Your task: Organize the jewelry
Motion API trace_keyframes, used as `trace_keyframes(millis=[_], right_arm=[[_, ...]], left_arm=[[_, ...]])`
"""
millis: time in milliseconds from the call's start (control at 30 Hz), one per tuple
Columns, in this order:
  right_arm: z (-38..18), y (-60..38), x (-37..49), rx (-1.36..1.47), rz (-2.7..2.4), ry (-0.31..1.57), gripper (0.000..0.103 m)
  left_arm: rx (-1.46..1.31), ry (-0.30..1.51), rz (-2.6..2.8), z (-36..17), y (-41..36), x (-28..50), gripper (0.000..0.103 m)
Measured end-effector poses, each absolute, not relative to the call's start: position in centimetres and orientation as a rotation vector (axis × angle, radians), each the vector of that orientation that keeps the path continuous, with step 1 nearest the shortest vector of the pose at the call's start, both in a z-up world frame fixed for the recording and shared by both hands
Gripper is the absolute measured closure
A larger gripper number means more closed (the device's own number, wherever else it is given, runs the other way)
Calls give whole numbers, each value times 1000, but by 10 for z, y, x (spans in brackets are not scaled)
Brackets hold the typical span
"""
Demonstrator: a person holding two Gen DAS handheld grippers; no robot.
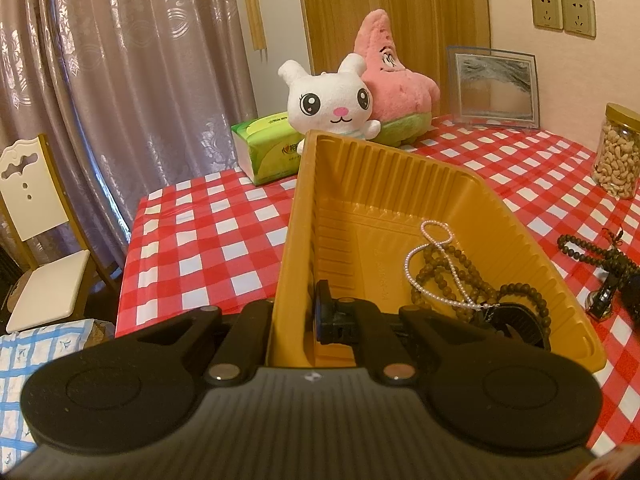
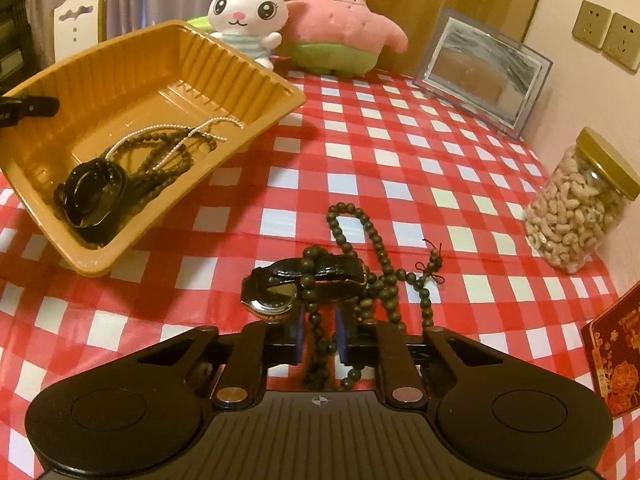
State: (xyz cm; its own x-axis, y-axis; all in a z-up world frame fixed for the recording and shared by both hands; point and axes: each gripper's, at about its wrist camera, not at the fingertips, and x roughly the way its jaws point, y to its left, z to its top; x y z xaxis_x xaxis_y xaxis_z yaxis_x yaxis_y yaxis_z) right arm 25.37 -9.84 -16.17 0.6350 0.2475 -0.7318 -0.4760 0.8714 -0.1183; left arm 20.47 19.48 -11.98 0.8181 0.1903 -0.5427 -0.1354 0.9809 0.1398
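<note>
Red-and-white checked tablecloth [image 2: 400,160] everywhere, with two plush toys [image 2: 304,16] parked at the back by a jar of cashews [image 2: 580,204]. Left gripper [image 1: 298,320] is clamped on the wall of the orange tray [image 1: 400,184], which is tipped up on one side. Inside it sit a pearl necklace [image 1: 432,256], brown beads [image 1: 436,276] and a black watch [image 2: 90,196]. Right gripper [image 2: 320,336] is pinched on a dark bead string [image 2: 360,236] tangled with a second watch [image 2: 276,292] on the cloth.
</note>
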Motion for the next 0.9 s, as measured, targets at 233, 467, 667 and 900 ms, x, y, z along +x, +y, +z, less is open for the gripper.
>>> trace_keyframes(millis=[233, 467, 667, 900], right_arm=[[-152, -108, 255, -289, 393, 753, 96], [-144, -125, 259, -249, 345, 735, 96], [-140, -166, 267, -152, 238, 763, 96], [-141, -208, 270, -16, 150, 839, 96]], left_arm=[[100, 588, 173, -120, 195, 205, 99], [103, 590, 174, -121, 195, 205, 99], [102, 591, 175, -121, 194, 205, 99], [105, 590, 175, -122, 194, 205, 99]])
